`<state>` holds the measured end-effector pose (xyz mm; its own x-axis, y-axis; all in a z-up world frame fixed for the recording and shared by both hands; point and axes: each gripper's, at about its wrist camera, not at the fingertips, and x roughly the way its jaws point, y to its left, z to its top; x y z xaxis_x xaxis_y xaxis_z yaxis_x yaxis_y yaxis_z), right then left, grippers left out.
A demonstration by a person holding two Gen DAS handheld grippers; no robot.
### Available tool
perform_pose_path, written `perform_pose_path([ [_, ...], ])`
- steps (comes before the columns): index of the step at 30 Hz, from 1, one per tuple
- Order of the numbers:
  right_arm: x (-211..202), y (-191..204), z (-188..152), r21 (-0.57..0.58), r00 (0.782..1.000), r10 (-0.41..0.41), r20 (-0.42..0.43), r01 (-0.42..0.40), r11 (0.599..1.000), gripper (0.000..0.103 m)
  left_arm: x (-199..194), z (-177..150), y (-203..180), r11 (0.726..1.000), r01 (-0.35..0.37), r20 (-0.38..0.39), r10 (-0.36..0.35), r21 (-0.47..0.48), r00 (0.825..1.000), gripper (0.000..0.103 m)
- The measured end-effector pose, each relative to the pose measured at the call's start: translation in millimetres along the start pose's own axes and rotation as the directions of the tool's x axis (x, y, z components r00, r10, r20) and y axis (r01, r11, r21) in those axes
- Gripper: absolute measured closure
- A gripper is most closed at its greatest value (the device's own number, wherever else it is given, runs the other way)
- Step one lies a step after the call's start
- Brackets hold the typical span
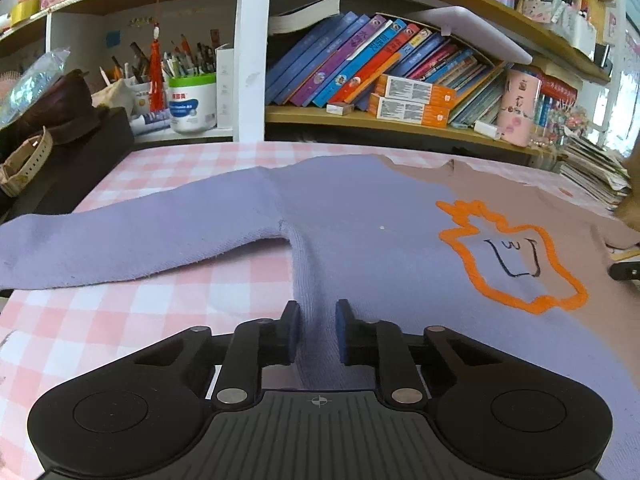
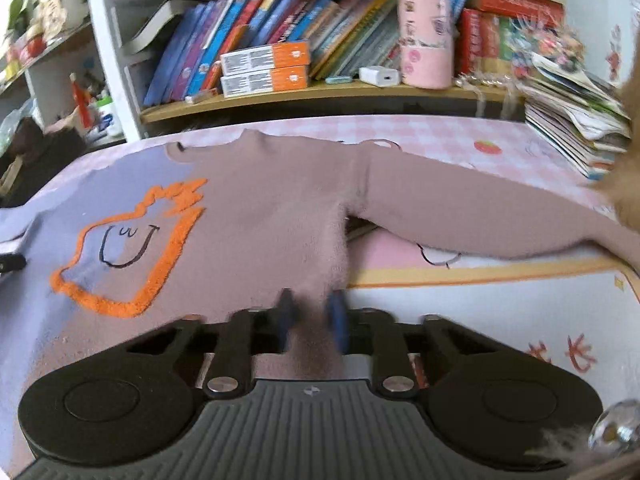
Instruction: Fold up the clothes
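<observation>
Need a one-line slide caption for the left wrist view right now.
Left claw pinches the lilac side edge of a two-tone sweater spread on a pink checked tablecloth.

1. We see the right gripper [image 2: 311, 314] only as a smear; its blue pads [image 2: 337, 316] blur into the sweater [image 2: 280, 220].
2. The sweater's purple sleeve [image 1: 120, 240] runs off the left wrist view's left edge.
3. Both hems vanish beneath the gripper bodies.
4. We cannot read the book spines [image 2: 240, 40].
5. A tan furry shape [image 2: 628, 184] at the right edge stays unidentifiable.
</observation>
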<state>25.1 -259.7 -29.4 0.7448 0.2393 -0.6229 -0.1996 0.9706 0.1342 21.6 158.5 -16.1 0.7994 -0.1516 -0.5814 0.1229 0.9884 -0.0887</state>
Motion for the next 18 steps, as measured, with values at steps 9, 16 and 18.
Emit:
perform_pose_path([
  [9, 45.4, -10.9, 38.7, 0.002, 0.999, -0.030, -0.013, 0.030, 1.000, 0.094, 21.0, 14.8, 0.8, 1.000, -0.014, -0.006, 0.014, -0.003, 1.000, 0.091],
  [16, 9.3, -15.8, 10.1, 0.005, 1.000, 0.011, -0.003, -0.011, 1.000, 0.073, -3.6, -0.7, -3.9, 0.998, -0.058, -0.018, 0.059, 0.016, 0.998, 0.071],
  [18, -8.0, -17.7, -5.0, -0.005, 1.000, 0.019, 0.009, -0.019, 1.000, 0.072, -17.5, -10.8, -7.6, 0.999, -0.047, -0.021, 0.048, 0.013, 0.999, 0.053],
])
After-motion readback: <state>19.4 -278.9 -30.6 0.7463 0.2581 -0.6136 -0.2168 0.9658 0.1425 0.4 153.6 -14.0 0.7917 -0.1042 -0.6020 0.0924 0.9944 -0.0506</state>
